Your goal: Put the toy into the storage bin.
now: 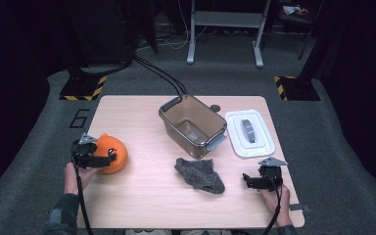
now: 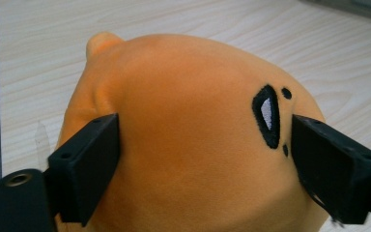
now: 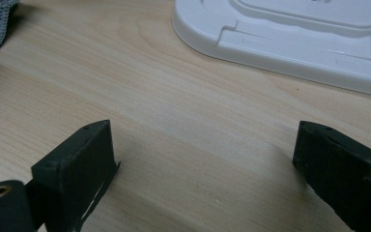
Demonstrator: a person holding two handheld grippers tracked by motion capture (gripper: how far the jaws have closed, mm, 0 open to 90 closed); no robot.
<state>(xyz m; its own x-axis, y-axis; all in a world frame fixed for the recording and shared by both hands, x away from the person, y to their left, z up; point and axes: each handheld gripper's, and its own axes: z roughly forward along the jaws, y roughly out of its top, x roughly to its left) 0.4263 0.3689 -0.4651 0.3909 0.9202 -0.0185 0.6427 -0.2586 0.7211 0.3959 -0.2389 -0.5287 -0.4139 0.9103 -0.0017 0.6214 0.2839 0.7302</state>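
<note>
My left gripper [image 2: 203,164] straddles the round orange plush toy [image 2: 188,140] at the table's left edge — jaws pressing lightly into its soft sides for a lift, I judge. My right gripper [image 3: 203,164] rests spread and empty beside the white plastic lid [image 3: 290,38], out of the way.

black tongs [image 1: 108,157] with grey 3-cornered plates, trailing black cables; dark plaid sleeve [image 1: 61,215].
</note>
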